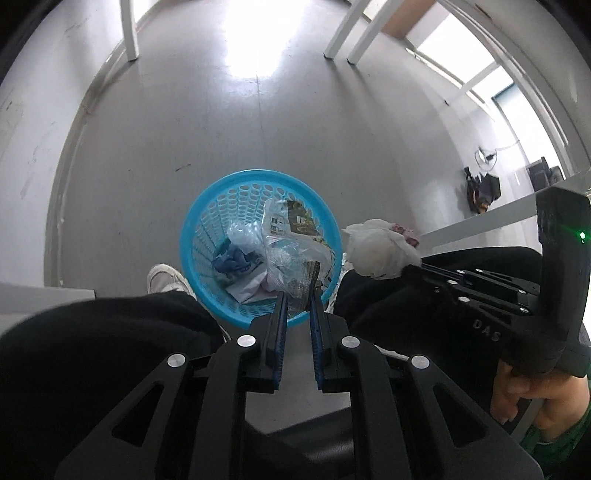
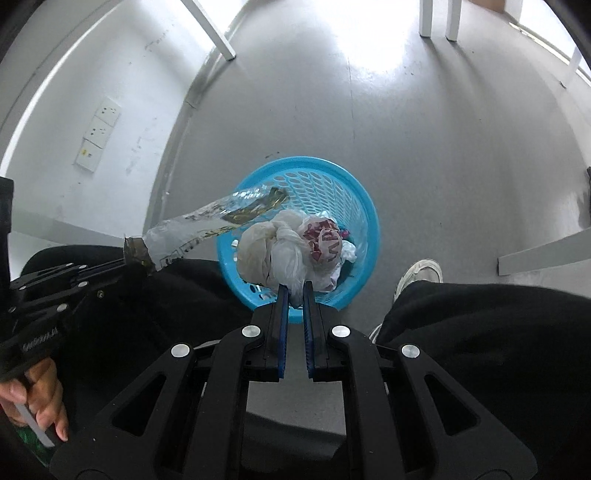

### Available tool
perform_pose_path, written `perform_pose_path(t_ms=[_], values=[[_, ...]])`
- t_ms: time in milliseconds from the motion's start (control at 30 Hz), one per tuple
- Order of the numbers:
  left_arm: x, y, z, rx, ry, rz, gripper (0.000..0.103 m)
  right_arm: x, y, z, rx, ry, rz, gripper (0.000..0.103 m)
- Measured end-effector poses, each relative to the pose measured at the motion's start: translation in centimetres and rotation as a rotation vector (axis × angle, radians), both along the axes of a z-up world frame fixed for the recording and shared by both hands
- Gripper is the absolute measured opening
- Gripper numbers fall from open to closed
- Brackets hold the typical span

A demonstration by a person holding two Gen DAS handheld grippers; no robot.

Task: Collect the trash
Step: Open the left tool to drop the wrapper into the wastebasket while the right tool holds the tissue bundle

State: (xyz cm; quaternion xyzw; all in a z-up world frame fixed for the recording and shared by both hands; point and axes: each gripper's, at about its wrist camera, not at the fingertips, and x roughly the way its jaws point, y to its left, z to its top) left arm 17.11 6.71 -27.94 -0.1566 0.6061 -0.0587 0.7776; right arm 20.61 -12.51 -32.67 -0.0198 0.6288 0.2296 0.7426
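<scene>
One grey floor (image 1: pixel 229 122) fills both views, glossy with a bright glare patch, bounded by white walls; a panel of three wall sockets (image 2: pixel 98 134) sits low on one wall. Three white furniture legs (image 1: pixel 129 29) stand at the far side in the left wrist view. One blue perforated basket (image 1: pixel 192 229) stands on the floor between the person's two black-trousered legs, with crumpled trash inside. Two grippers hang above it: the left gripper (image 1: pixel 297 291) has its jaws clenched on one clear printed wrapper (image 1: pixel 291 240), and the right gripper (image 2: pixel 294 293) has its jaws clenched on one knotted white plastic bag (image 2: pixel 284 247). One white shoe (image 2: pixel 421 273) rests beside the basket.
</scene>
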Motion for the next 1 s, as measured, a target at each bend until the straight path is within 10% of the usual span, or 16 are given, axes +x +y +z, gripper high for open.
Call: perform_pose_path(t_ms=[1000], values=[[8.2, 1.9, -9.2, -0.005, 0.271, 0.200, 0.012, 8.6, 1.8, -12.3, -0.070, 0.271, -0.106, 0.013]])
